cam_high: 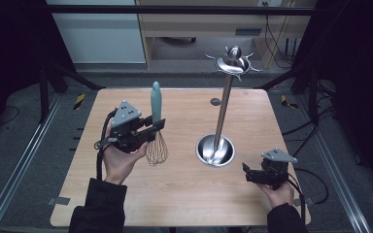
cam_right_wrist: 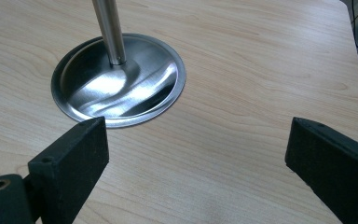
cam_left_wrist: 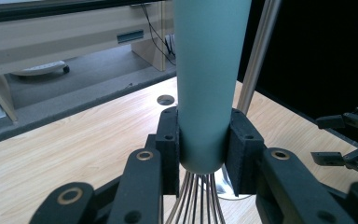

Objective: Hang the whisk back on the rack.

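Note:
A whisk (cam_high: 156, 127) with a pale teal handle (cam_left_wrist: 209, 79) and a wire head stands upright, handle up, held above the table's left half. My left gripper (cam_high: 153, 127) is shut on the handle's lower end, just above the wires (cam_left_wrist: 196, 200). To its right rises a steel utensil stand (cam_high: 221, 119) with a round dished base (cam_right_wrist: 121, 84) and a ring of hooks (cam_high: 233, 63) at its top. My right gripper (cam_high: 246, 174) rests open near the front right of the table, pointing at the stand's base, nothing between its jaws.
The wooden table (cam_high: 184, 189) has a small round grommet (cam_high: 215, 102) near its far edge. Beyond it stand a desk and cables on a grey floor. A hand and dark sleeve hold each gripper.

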`<state>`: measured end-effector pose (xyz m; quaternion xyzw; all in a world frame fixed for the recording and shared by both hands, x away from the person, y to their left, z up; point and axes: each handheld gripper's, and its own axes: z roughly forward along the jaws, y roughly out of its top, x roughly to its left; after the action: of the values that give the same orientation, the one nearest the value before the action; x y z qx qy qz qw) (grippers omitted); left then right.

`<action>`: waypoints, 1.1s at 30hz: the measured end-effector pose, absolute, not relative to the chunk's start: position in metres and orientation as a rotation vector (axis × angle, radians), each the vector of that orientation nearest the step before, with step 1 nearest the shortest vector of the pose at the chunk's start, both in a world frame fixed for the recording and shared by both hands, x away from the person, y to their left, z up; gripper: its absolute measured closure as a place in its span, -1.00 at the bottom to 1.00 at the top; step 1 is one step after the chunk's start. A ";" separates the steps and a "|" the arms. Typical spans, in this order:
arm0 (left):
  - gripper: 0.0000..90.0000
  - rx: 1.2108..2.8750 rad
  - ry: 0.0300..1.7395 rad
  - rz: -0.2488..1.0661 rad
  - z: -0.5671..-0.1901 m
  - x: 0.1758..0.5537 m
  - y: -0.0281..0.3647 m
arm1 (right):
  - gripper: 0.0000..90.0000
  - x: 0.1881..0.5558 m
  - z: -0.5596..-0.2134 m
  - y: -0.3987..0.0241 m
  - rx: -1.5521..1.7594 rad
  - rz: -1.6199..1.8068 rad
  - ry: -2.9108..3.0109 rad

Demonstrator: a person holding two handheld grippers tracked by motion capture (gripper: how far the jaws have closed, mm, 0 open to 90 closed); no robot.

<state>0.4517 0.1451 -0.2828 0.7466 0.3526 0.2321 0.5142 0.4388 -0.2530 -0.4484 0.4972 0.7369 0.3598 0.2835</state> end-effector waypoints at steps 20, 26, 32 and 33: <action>0.53 1.840 0.781 0.548 -0.269 0.462 0.103 | -0.86 0.439 -0.449 -0.254 1.335 0.972 1.966; 0.53 1.849 0.776 0.509 -0.266 0.464 0.093 | -0.86 0.439 -0.448 -0.254 1.339 0.975 1.966; 0.53 1.858 0.763 0.524 -0.259 0.467 0.083 | -0.86 0.439 -0.448 -0.254 1.340 0.977 1.964; 0.53 1.860 0.763 0.522 -0.258 0.468 0.081 | -0.86 0.439 -0.448 -0.255 1.341 0.979 1.962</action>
<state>0.4676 0.0811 -0.2579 0.7715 0.3164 0.2166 0.5077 0.4392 -0.2547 -0.4478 0.5005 0.7325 0.3654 0.2819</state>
